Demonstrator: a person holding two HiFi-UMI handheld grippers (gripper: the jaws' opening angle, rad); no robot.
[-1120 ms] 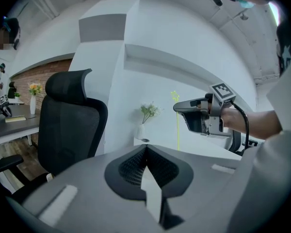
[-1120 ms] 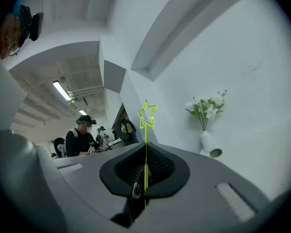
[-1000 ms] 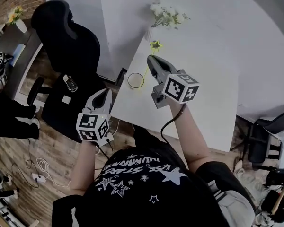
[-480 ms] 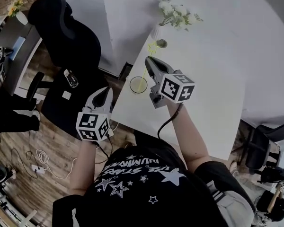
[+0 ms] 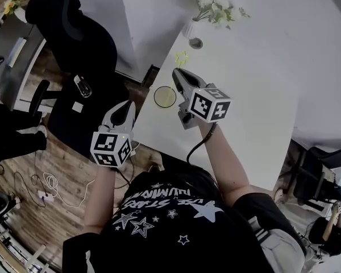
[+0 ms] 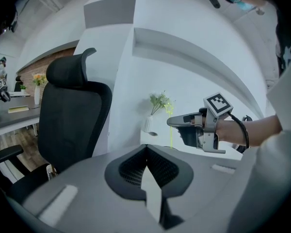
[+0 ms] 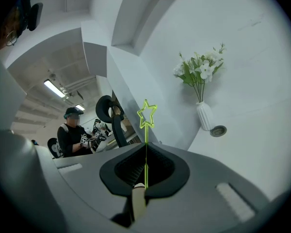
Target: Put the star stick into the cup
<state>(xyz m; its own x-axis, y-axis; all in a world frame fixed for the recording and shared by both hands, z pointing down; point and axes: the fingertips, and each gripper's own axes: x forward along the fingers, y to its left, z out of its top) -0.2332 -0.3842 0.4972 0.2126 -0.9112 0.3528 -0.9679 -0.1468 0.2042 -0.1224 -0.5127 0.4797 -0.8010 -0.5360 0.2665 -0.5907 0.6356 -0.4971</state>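
Right gripper (image 7: 145, 171) stays clamped on the star stick (image 7: 147, 114) beside the cup (image 5: 154, 96) (left gripper (image 6: 150, 178) pressed together, empty). Stick upright, star uppermost.

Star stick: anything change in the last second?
The right tongs, shut on the star stick throughout, have carried it slightly away from the vase and toward the cup. Nothing was taken hold of or let go. The left tongs stay shut and empty; cup and vase have not moved.
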